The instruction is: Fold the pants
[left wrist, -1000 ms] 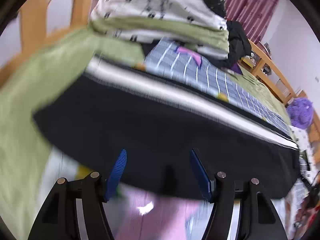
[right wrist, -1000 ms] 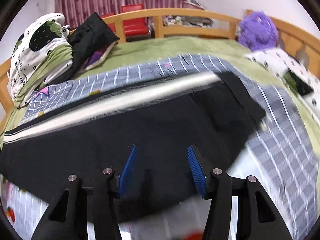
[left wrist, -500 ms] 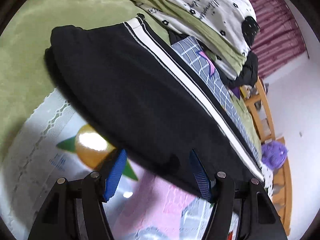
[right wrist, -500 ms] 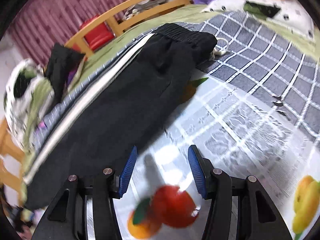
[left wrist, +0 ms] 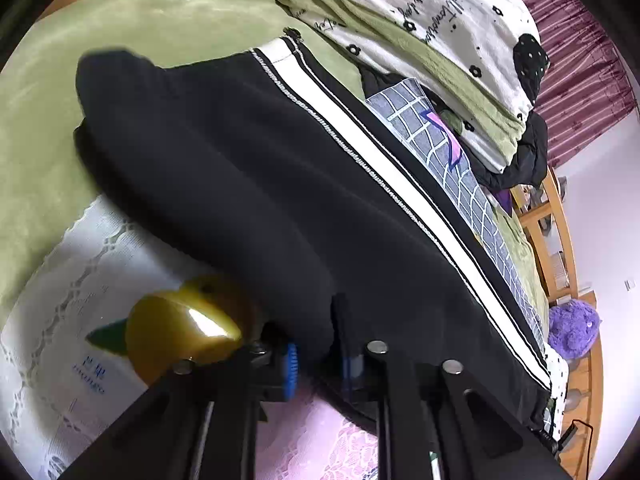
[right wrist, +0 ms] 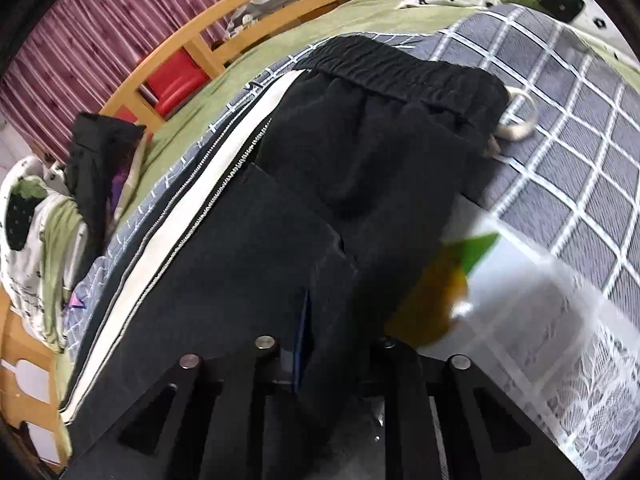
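- The bed, under a green blanket, fills the left wrist view from 9 to 12 o'clock; its wooden rail arcs across the right wrist view near 11 o'clock.
- The black pants with a white side stripe lie stretched out on the bed, running from 10 o'clock to 4 o'clock in the left wrist view; in the right wrist view their elastic waistband sits near 1 o'clock.
- A grey checked cover lies beneath the pants, showing at 2 to 3 o'clock in the right wrist view.
- A glossy fruit-print sheet with a lace pattern spreads at 7 to 8 o'clock, under the pants' near edge.
- A heap of flower-print bedding sits at 1 o'clock.
- The left claw, at 6 o'clock, is closing, its blue pads pinching a fold of the pants' near edge.
- The right claw, at 6 o'clock, is closing too, with black pants fabric bunched between its pads.
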Demonstrator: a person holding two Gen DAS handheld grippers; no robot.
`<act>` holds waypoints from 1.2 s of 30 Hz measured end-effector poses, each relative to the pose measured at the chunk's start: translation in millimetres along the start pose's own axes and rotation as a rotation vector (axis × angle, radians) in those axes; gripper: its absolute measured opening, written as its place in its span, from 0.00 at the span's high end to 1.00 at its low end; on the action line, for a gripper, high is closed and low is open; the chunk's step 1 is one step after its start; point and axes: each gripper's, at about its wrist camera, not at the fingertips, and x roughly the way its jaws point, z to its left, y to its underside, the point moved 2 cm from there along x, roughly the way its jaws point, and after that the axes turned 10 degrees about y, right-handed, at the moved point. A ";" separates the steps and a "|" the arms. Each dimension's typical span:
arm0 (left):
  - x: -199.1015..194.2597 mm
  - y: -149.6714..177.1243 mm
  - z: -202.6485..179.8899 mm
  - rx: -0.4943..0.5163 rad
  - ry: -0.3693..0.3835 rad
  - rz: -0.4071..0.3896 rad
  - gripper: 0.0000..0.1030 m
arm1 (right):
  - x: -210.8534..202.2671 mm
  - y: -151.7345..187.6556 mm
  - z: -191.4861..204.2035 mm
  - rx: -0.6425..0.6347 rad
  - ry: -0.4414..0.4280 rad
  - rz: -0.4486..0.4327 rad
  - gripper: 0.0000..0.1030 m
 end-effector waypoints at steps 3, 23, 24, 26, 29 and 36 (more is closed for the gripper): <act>-21.6 -2.3 -16.6 0.038 0.025 -0.024 0.89 | -25.6 -4.8 2.8 -0.020 -0.027 -0.051 0.89; -92.4 110.6 -12.6 0.233 -0.090 0.123 0.83 | -109.4 63.4 -120.1 -0.197 0.025 0.003 0.84; -96.4 112.5 -10.9 0.219 -0.090 0.119 0.81 | -109.0 65.0 -121.5 -0.198 0.030 0.010 0.77; -104.1 116.3 -12.7 0.218 -0.101 0.107 0.75 | -120.7 66.1 -133.5 -0.192 0.003 -0.011 0.70; -109.9 125.0 -17.8 0.256 -0.130 0.099 0.58 | -141.1 57.8 -155.5 -0.151 -0.009 -0.118 0.48; -107.2 141.3 -24.4 0.246 -0.168 0.094 0.56 | -79.2 15.1 -180.9 0.054 -0.091 0.007 0.39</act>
